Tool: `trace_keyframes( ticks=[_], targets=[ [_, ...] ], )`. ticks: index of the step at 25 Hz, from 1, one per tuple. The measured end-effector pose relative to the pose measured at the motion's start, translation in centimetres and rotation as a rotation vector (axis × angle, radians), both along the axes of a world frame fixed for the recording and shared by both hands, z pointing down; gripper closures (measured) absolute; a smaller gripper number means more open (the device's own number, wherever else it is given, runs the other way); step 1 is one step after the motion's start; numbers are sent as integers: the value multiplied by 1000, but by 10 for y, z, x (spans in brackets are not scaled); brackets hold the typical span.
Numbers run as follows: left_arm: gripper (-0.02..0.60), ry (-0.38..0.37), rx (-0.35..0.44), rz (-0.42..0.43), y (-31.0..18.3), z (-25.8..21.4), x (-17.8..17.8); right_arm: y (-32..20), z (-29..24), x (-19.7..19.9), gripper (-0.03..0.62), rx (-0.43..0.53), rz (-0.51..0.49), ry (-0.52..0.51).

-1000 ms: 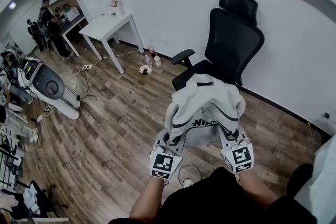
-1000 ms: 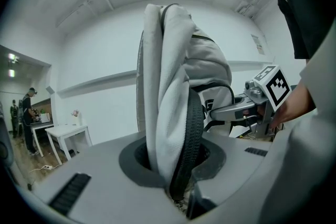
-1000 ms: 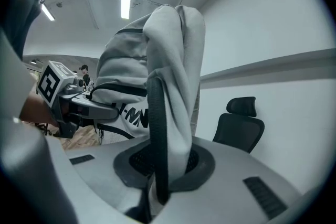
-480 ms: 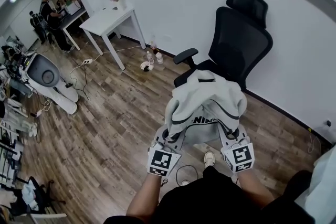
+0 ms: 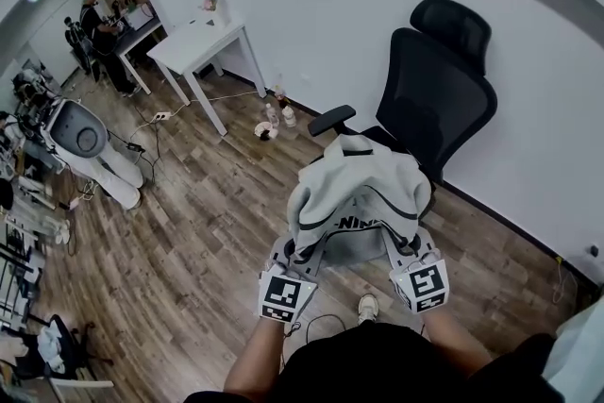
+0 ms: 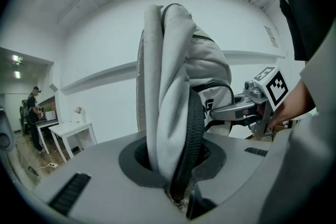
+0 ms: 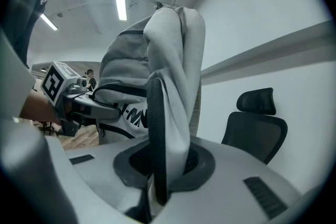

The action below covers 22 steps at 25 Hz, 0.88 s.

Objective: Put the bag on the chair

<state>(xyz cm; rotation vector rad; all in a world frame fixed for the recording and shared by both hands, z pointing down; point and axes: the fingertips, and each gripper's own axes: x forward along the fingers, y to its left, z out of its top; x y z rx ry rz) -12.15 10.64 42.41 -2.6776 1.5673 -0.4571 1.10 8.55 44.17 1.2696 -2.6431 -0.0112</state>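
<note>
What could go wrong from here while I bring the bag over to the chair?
1. The left gripper and right gripper each pinch only a thin fold of the bag, so it could slip out of one.
2. The armrest of the chair juts toward the bag and may snag it before the seat.
3. A cable loop lies on the floor by the person's shoe, a possible trip hazard.

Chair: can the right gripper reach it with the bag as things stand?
Probably yes. The right gripper, shut on the bag alongside the left gripper, faces the chair with nothing visible standing between; the seat itself is hidden behind the bag.
</note>
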Motion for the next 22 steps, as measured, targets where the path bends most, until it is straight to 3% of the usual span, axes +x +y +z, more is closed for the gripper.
trace_keyframes(
  ticks=[8, 22],
  targets=[
    [495, -39, -21, -47, -35, 3, 19, -40, 8, 17, 543, -25, -66, -28],
    [495, -24, -21, -43, -97, 5, 35, -99, 8, 34, 542, -21, -51, -25]
  ],
)
